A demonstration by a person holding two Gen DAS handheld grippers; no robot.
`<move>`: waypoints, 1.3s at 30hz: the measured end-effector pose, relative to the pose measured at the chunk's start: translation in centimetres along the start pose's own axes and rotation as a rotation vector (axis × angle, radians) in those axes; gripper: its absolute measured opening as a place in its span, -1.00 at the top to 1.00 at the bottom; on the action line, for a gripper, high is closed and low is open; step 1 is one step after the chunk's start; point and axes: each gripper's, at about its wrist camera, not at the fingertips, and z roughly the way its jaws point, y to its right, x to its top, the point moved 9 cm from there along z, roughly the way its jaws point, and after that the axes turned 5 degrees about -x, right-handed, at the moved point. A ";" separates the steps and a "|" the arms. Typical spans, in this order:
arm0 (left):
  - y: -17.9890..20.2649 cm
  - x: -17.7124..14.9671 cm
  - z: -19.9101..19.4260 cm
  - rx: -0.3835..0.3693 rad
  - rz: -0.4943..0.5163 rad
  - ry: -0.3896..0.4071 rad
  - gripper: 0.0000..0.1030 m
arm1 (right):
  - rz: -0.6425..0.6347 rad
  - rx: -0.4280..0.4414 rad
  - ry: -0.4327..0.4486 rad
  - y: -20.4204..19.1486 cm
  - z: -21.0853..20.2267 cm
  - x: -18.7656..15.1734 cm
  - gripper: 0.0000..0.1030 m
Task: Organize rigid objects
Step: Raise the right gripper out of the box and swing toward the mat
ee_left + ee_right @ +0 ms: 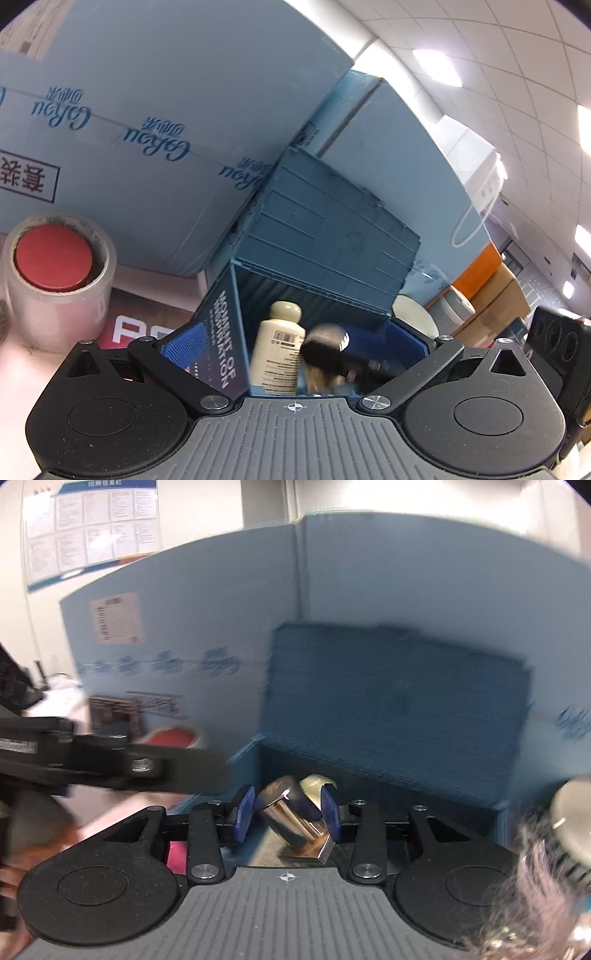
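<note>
Left wrist: your left gripper (295, 354) spread wide, straddling the blue box's (236, 325) wall. Cream bottle (279, 354) upright inside.
Right wrist: your right gripper (287, 814) half-closed; shiny metal cylinder (295, 818) between pads, contact unclear.

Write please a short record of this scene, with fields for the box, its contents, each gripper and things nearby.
box: blue storage box, lid open, before light blue cartons
inside: cream bottle, standing
right gripper: shiny metal object between the jaws, above the box; grip unclear
left gripper: jaws wide at the box front; grip unclear
nearby: tape roll around a red disc
</note>
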 end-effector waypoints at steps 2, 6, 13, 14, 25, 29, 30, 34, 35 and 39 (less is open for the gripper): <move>-0.1 0.0 -0.1 -0.002 -0.006 0.002 -1.00 | 0.064 0.040 -0.056 0.0 0.6 -0.8 0.27; 0.1 0.0 -0.2 -0.007 0.000 0.006 -1.00 | 0.205 0.062 -0.079 1.5 0.8 -1.8 0.08; 0.7 0.2 -0.6 -0.008 0.021 0.016 -1.00 | 0.279 0.009 0.071 3.8 -4.1 -0.8 -0.34; 1.0 0.2 -0.6 -0.009 0.029 0.018 -1.00 | 0.280 -0.009 0.093 4.1 -4.9 -0.5 -0.35; 6.9 -0.6 -2.2 -0.092 0.207 0.065 -1.00 | 0.174 -0.262 0.313 5.6 -15.4 -2.6 -0.85; 10.0 -2.0 -2.3 -0.163 0.276 0.052 -1.00 | 0.054 -0.445 0.332 6.7 -18.3 -5.5 -0.93; 10.9 -2.6 -2.2 -0.181 0.296 0.043 -1.00 | 0.028 -0.474 0.329 6.9 -18.8 -6.3 -0.94; 13.7 -4.6 -1.8 -0.239 0.367 0.011 -1.00 | -0.098 -0.534 0.385 6.6 -21.8 -10.3 -0.97; 14.4 -5.2 -1.7 -0.254 0.383 -0.001 -1.00 | -0.122 -0.524 0.412 6.3 -22.6 -11.4 -0.99; 16.5 -8.1 -0.4 -0.305 0.428 -0.076 -1.00 | -0.155 -0.457 0.349 6.1 -23.4 -15.3 -1.00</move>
